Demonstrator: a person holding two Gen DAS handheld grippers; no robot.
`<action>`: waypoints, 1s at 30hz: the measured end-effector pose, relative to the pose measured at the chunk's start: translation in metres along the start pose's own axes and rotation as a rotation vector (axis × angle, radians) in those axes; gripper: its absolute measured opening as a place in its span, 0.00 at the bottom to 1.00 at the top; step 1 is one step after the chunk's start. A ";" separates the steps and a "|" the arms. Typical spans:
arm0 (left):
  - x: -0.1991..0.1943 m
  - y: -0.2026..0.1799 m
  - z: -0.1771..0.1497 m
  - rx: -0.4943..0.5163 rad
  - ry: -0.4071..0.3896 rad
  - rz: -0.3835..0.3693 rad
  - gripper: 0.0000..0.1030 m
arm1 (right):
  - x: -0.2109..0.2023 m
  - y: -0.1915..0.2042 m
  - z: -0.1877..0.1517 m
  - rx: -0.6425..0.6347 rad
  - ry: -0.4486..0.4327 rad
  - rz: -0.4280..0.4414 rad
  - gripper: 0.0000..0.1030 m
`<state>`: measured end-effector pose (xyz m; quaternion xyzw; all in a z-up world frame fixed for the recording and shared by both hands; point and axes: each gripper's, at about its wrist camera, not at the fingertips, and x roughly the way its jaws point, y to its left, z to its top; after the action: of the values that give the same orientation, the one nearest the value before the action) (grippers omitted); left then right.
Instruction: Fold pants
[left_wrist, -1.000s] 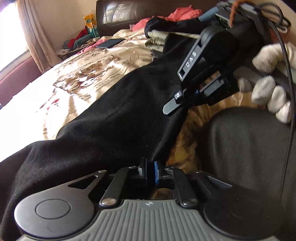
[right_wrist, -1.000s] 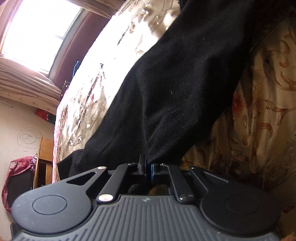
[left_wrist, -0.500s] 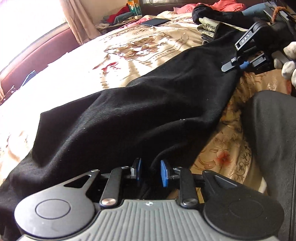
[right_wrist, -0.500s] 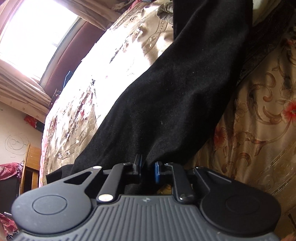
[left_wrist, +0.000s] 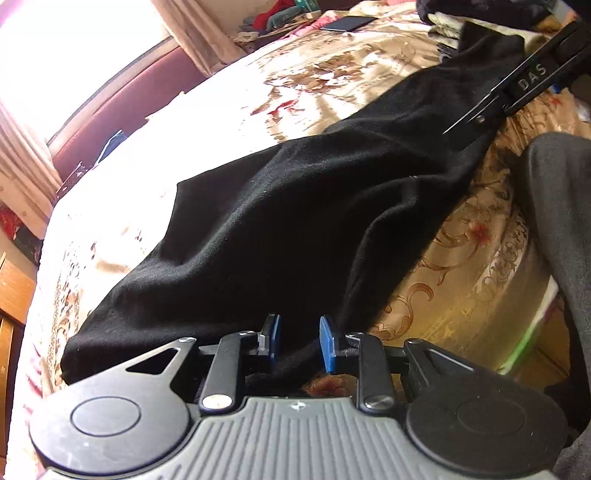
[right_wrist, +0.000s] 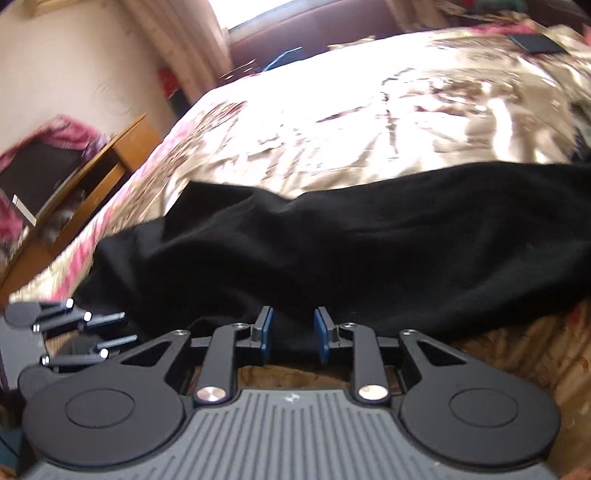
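Black pants (left_wrist: 295, 221) lie stretched in a long band across the gold floral bedspread (left_wrist: 369, 74). My left gripper (left_wrist: 299, 339) hovers over their near edge, its blue pads apart, with cloth lying loose under the gap. The right gripper (left_wrist: 480, 114) reaches over the far end of the pants at the upper right. In the right wrist view the pants (right_wrist: 369, 251) run from left to right. My right gripper (right_wrist: 291, 336) is at their near edge with its jaws opening, and its pads do not press the cloth. The left gripper (right_wrist: 125, 326) shows at the lower left.
A dark flat phone (left_wrist: 347, 24) lies far back on the bed, beside a pile of clothes (left_wrist: 480, 11). A person's dark trouser leg (left_wrist: 554, 221) fills the right side. A wooden stand (right_wrist: 110, 158) sits beside the bed on the left, below a bright window.
Both grippers were shut on the pants' edge; now both stand with pads apart and the cloth has dropped onto the bed. The right wrist has rolled level and both have drawn back.
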<state>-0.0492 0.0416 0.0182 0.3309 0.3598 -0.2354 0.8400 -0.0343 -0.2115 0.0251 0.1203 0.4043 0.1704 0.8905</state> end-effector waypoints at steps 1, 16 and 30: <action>0.003 -0.004 0.000 0.037 0.003 -0.008 0.38 | 0.010 0.018 0.000 -0.112 0.016 0.011 0.25; 0.037 -0.006 0.006 0.174 0.020 -0.154 0.22 | 0.077 0.079 -0.011 -0.753 0.213 0.008 0.06; 0.016 0.015 0.005 0.090 -0.020 -0.189 0.25 | 0.054 0.075 0.003 -0.609 0.146 0.124 0.18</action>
<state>-0.0271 0.0458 0.0146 0.3304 0.3703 -0.3328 0.8019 -0.0143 -0.1220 0.0167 -0.1400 0.3895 0.3458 0.8421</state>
